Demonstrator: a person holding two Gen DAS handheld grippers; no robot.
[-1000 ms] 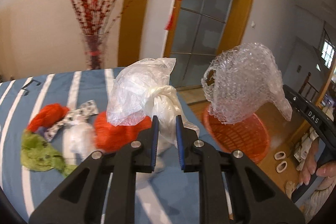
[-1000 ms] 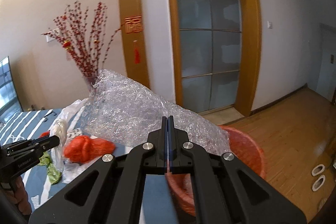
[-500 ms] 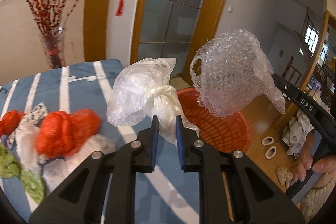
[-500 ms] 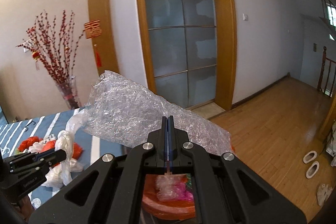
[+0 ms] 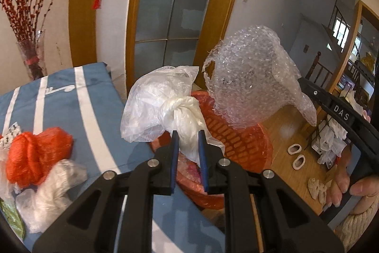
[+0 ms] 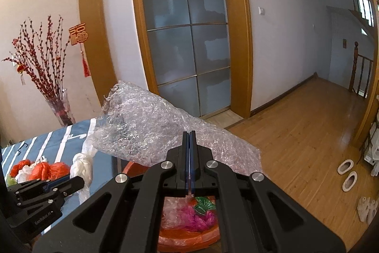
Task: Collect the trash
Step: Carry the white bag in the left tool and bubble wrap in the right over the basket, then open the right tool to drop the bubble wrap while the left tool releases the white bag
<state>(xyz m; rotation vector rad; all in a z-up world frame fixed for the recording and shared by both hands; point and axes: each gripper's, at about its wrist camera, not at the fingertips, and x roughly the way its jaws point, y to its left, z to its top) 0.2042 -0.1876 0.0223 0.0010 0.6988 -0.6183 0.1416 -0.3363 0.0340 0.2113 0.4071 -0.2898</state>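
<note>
Both loads over basket [image 5: 239, 146]: left gripper [image 5: 188, 146] pinches plastic bag [image 5: 163, 103], right gripper [image 6: 189, 158] pinches bubble wrap [image 6: 151, 132]. Red netting [image 5: 35, 155] left of jaws remains.

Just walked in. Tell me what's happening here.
A person is clearing trash with two handheld grippers. The left gripper is clamped on a knotted white plastic bag, and the right gripper is shut on a sheet of bubble wrap. Both pieces are held over the orange basket, which already holds some trash. More scraps, including a red mesh wad, lie on the striped blue tabletop.
</note>
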